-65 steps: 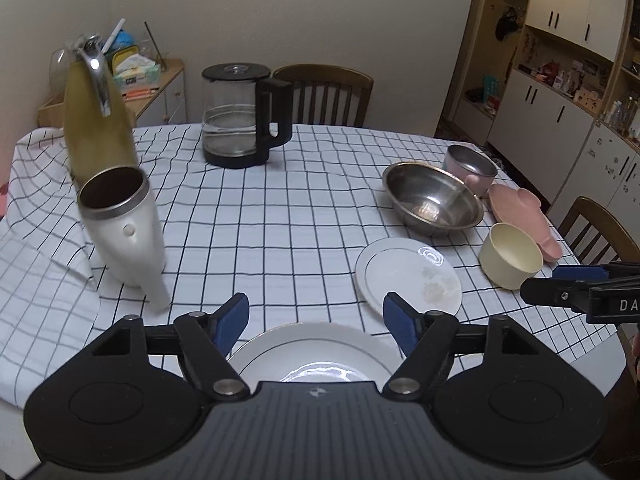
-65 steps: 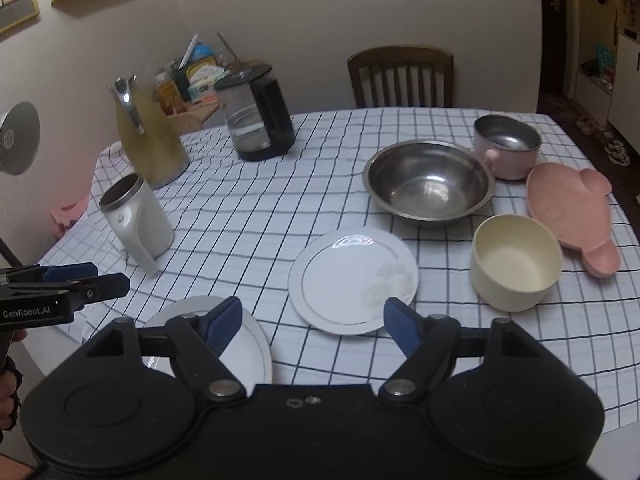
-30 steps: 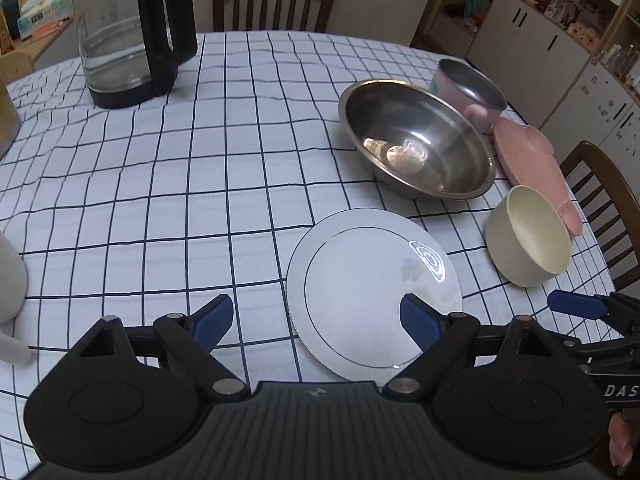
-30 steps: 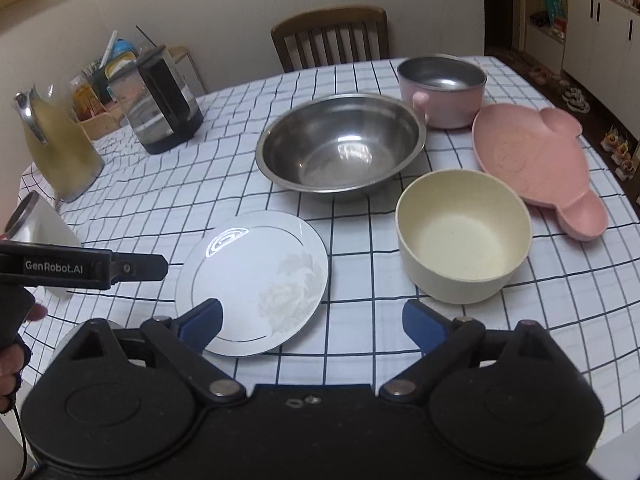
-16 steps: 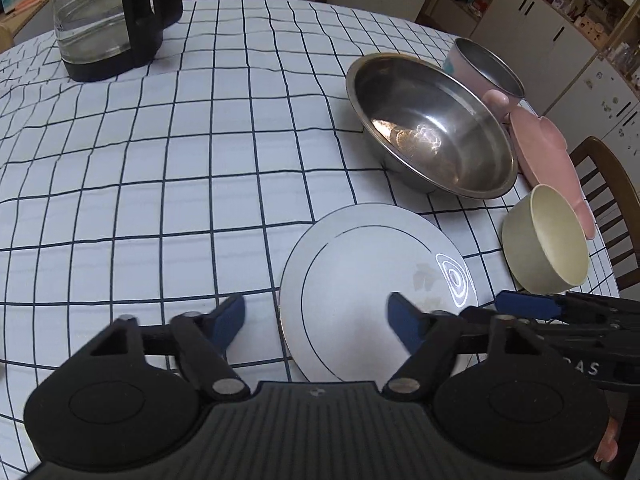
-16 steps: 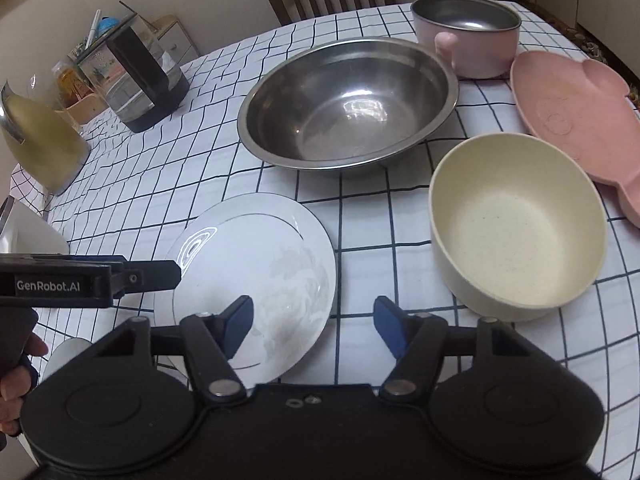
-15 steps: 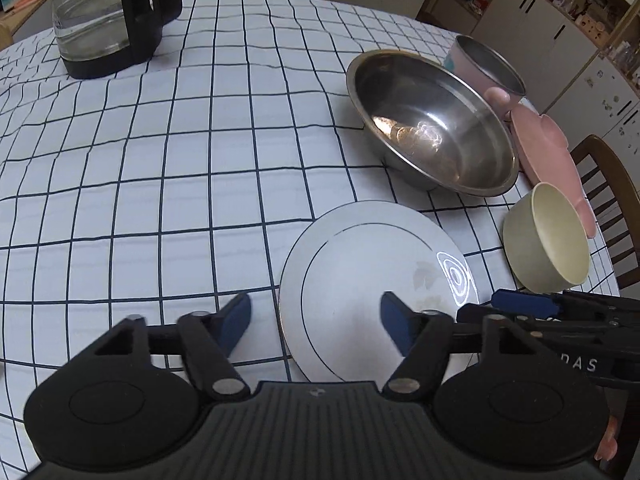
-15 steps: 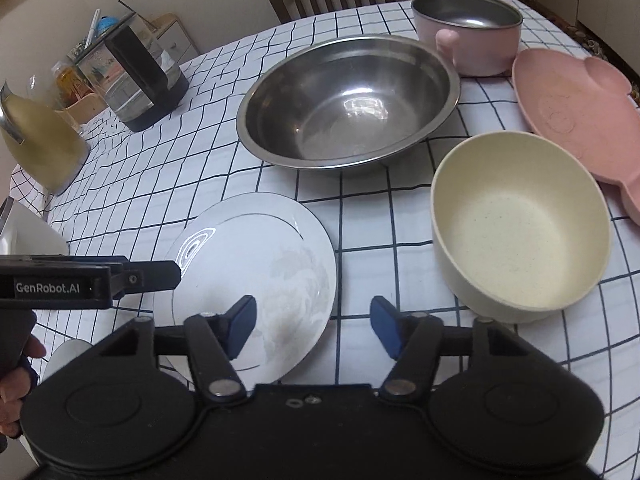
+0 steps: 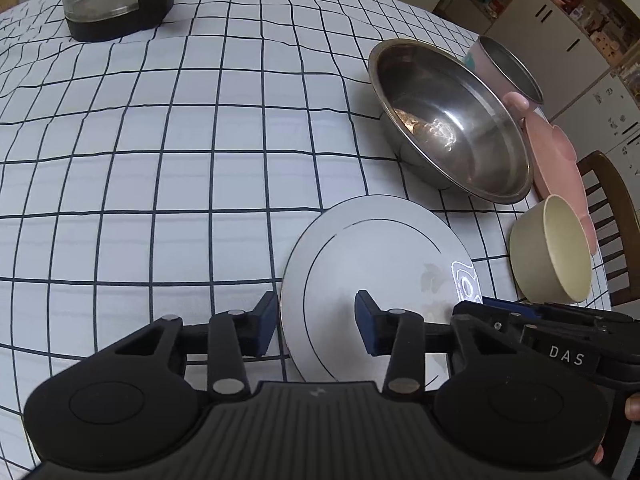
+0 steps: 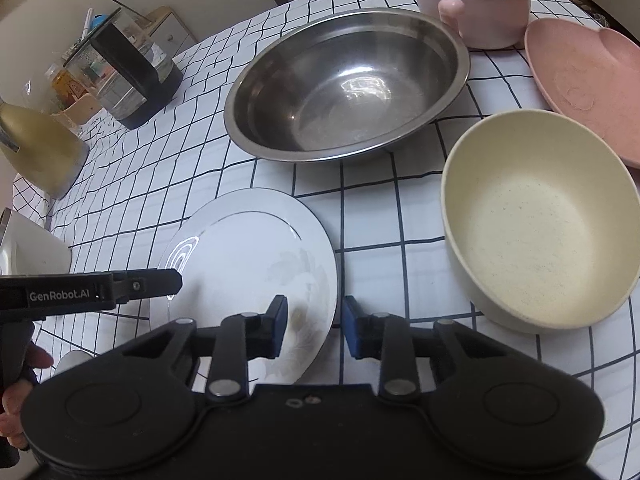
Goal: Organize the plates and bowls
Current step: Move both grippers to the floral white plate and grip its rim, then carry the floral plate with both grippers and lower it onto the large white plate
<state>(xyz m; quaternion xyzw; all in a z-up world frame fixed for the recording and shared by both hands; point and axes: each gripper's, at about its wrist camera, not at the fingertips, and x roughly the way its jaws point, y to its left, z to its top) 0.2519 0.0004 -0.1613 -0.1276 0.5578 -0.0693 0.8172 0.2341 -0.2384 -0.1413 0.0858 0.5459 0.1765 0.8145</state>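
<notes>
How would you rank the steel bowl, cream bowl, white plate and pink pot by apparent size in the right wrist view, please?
1. steel bowl
2. cream bowl and white plate: alike, both near the camera
3. pink pot, farthest away

Soft, even indoor light from overhead; both views moderately bright, colours slightly muted. Coiled lamp glare sits on the round white gold-rimmed plate [image 9: 376, 264] just ahead of the fingers, and bright specular patches on the large stainless steel bowl [image 10: 344, 84] further ahead. Shadows faint and diffuse under the dishes. Strong fisheye bending: the black-grid white tablecloth [image 9: 160, 160] lines bow outward, corners stretched and dark. Centre sharp; far cabinets slightly soft.
</notes>
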